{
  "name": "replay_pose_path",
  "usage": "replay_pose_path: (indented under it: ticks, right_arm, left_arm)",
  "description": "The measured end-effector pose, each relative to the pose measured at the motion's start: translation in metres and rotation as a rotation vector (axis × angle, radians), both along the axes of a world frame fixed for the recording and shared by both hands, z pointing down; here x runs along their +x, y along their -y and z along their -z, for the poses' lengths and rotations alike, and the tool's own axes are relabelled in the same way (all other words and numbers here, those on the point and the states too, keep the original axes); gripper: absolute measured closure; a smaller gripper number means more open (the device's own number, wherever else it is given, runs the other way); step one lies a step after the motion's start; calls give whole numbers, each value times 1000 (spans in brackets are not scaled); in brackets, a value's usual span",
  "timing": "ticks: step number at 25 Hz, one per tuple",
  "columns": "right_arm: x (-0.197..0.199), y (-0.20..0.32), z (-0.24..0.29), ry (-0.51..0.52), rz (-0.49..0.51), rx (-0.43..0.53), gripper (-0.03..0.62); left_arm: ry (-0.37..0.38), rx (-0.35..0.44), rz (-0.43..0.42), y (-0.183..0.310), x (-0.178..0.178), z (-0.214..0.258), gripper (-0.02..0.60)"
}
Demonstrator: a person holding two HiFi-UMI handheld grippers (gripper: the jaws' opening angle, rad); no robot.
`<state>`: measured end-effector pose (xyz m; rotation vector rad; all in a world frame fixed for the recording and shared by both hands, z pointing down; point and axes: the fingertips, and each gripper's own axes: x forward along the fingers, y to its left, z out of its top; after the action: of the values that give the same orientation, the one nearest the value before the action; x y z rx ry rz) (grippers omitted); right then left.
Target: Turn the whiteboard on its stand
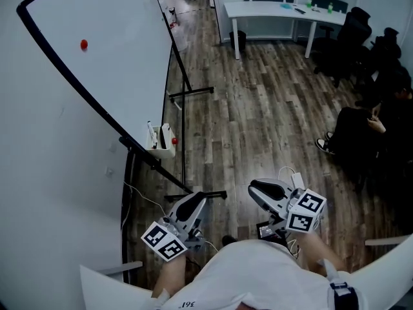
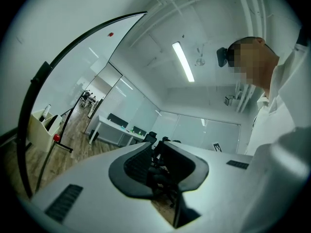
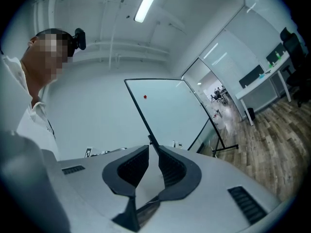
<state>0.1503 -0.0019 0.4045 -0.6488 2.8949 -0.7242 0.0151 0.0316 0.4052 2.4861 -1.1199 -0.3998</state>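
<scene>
The whiteboard (image 1: 97,50) hangs tilted on its black wheeled stand (image 1: 182,141) to my left, with a red magnet (image 1: 84,44) on its face. Under its lower edge sits a pen tray (image 1: 161,148). My left gripper (image 1: 195,201) is held low, just short of the stand's near foot. Its jaws stand a little apart with nothing between them (image 2: 155,147). My right gripper (image 1: 263,187) hovers over the floor to the right, also slightly open and empty (image 3: 152,148). The right gripper view looks at the whiteboard (image 3: 165,110) from a distance. Neither gripper touches the board.
A white wall (image 1: 39,173) runs close along the left behind the board. A white desk (image 1: 284,11) stands at the far end with a black bin (image 1: 237,41) under it. Black office chairs (image 1: 348,37) and a seated person (image 1: 364,131) fill the right side.
</scene>
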Motion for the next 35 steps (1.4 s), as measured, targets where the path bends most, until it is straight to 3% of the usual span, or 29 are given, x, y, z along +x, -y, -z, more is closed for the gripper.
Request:
replay_pose_path:
  ticks: [23, 35]
  right_arm:
    - [-81, -15, -25, -7, 25, -36, 530]
    - [-99, 18, -39, -4, 93, -63, 530]
  left_arm:
    - [-11, -28, 44, -19, -75, -24, 520]
    - [-3, -66, 157, 2, -92, -31, 518]
